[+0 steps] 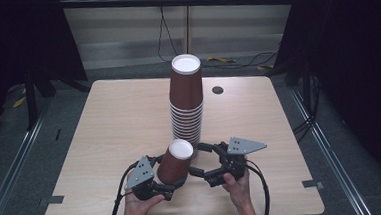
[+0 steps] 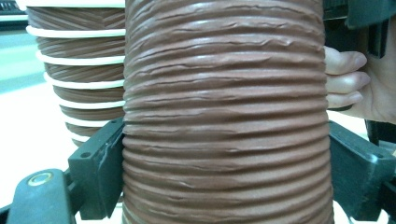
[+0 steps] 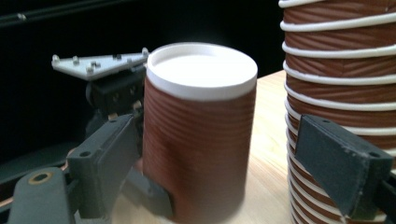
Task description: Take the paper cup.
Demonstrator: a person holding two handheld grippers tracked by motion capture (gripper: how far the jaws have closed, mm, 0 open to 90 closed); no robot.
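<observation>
My left tongs [image 1: 169,188] are clamped on a single brown ribbed paper cup [image 1: 174,162], upside down with its white base facing up, at the near middle of the desk [image 1: 109,122]; in the left gripper view the two black jaws press against either side of its wrinkled wall [image 2: 224,116]. The cup leans a little, its top tipped to the right, toward the tall stack of cups [image 1: 186,100] that rises just behind it, also turned base-up, with white rims banding its lower half. My right tongs [image 1: 196,159] sit just right of the held cup, jaws apart and clamped on nothing: in the right gripper view one jaw stands in front of the single cup [image 3: 198,130] and the other in front of the stack [image 3: 341,93], with bare desk between them. The left tongs' grey plate [image 3: 95,63] shows beyond the cup there. Both my hands rest low at the near edge.
</observation>
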